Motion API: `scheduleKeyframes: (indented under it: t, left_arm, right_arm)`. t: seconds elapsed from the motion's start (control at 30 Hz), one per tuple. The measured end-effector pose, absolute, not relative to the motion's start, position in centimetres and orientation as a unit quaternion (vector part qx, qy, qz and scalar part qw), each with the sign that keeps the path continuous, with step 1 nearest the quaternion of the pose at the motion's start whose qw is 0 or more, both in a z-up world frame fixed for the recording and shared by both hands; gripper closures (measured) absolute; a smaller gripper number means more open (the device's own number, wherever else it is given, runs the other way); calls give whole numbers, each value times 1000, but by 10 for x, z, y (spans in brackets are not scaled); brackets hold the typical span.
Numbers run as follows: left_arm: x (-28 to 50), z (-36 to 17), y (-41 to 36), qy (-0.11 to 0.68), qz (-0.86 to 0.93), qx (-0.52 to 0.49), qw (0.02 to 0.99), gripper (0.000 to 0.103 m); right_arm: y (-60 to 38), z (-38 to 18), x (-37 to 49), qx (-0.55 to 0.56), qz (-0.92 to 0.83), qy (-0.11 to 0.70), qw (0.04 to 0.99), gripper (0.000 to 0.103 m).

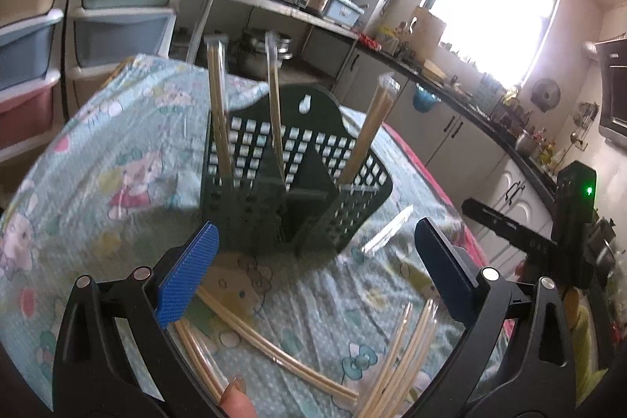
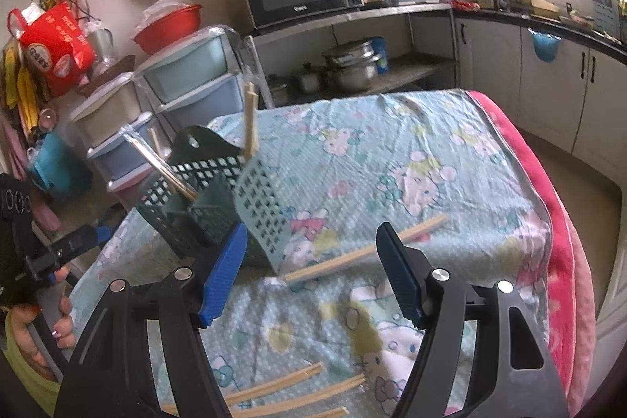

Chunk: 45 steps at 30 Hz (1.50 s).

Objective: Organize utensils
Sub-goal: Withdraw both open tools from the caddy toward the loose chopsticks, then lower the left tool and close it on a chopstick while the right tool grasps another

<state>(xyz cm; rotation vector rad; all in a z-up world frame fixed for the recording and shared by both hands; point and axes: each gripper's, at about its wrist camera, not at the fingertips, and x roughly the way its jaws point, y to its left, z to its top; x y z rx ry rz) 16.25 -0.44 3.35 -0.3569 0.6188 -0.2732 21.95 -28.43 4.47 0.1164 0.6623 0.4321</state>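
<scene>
Jaws spread wide, gripping nothing: left gripper (image 1: 313, 277) and right gripper (image 2: 313, 273) hovering over tablecloth (image 2: 392, 151). Green utensil basket (image 1: 298, 198) holding three wrapped chopstick pairs (image 1: 219, 112) upright (more lying loose near grippers).

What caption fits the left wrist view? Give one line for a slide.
Open left gripper faces a dark green utensil caddy holding three wrapped chopstick pairs, more lying on the tablecloth.

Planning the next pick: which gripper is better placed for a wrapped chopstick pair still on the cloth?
Probably the right gripper: its jaws are open with a chopstick pair lying just ahead between them. The left gripper, also open, faces the holder.
</scene>
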Motion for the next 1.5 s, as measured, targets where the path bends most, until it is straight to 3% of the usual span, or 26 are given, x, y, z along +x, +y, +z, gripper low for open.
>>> scheduleKeyframes:
  t: [0.7,0.9,1.03,1.5]
  left_arm:
    - [163,-35,1,408,-121,-198,883,11]
    - [171,-52,3,439,-116,-208,866,20]
    - [184,-60,7,457,-110,-218,856,27]
    - [219,-66,5,469,-65,-209,855,29]
  right_arm:
    - [-301,14,241,58,173,368,912,37]
    - [-303,5,259,59,156,391,905,38]
    - [-308,-4,275,68,142,414,897,45]
    - [-328,-45,352,167,86,502,844,52]
